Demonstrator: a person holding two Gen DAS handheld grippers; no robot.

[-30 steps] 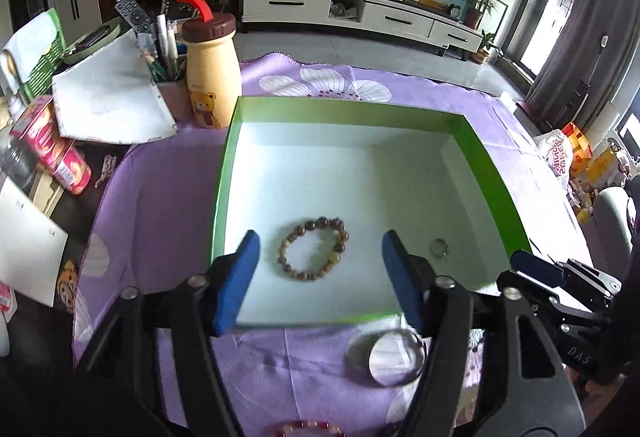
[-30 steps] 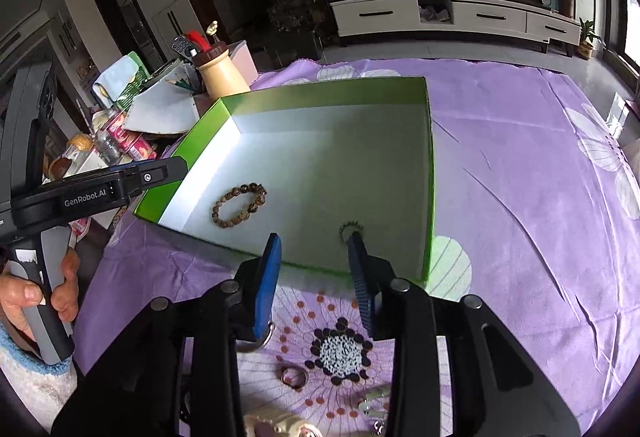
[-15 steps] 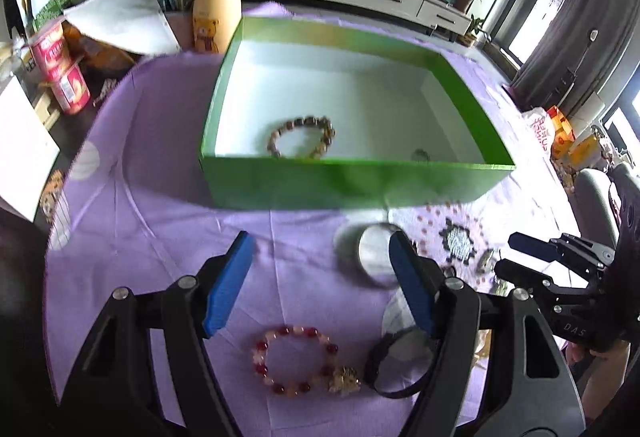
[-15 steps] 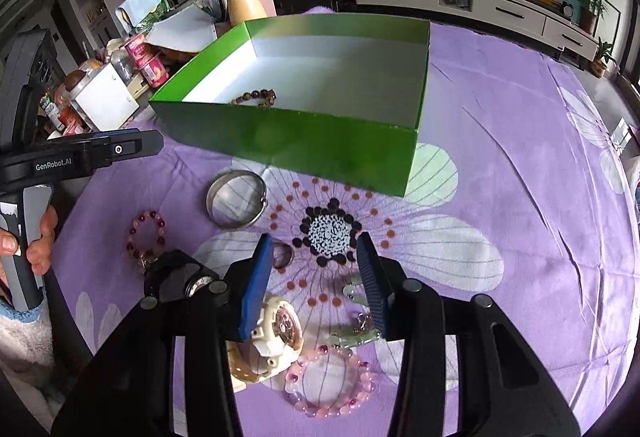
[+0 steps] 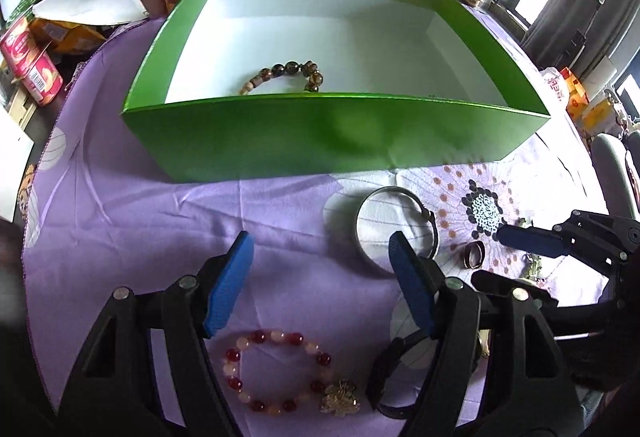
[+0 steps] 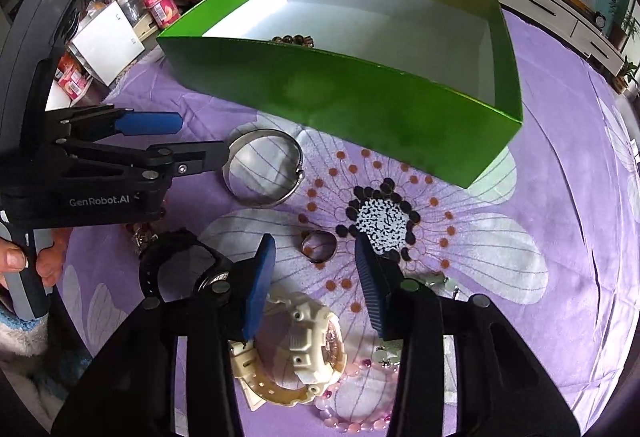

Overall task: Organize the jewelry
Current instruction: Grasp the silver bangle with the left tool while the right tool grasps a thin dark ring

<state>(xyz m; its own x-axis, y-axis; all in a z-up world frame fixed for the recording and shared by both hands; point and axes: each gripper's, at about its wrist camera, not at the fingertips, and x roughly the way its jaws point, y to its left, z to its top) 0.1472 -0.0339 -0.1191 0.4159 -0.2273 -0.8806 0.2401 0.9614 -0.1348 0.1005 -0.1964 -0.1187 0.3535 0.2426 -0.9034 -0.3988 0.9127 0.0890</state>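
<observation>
I am between drops, coming down for the next pieces. The green box [image 5: 332, 135] is my landmark: the brown bead bracelet [image 5: 286, 75] already lies inside it, near the front wall, and everything else waits on the purple cloth [image 5: 140, 221] of the worktop, on my side of that wall.

My left gripper [image 5: 320, 277] stands wide with nothing between its pads. The red and pink bead bracelet [image 5: 276, 373] lies on the near side of the box, under that gripper, and the silver bangle [image 5: 394, 225] lies just in front of the box wall beside my right-hand pad.

My right gripper [image 6: 316, 281] has just narrowed its jaws, yet the pads press on nothing. The small ring [image 6: 319, 246] lies between and just ahead of them, in front of the box; the cream watch [image 6: 308, 349] lies nearer me, partly beneath the gripper.

Next, I judge, the right must sink until the pads flank the ring, then close gently; so thin a band may slip or pinch the cloth. The left should settle over the bead bracelet.
</observation>
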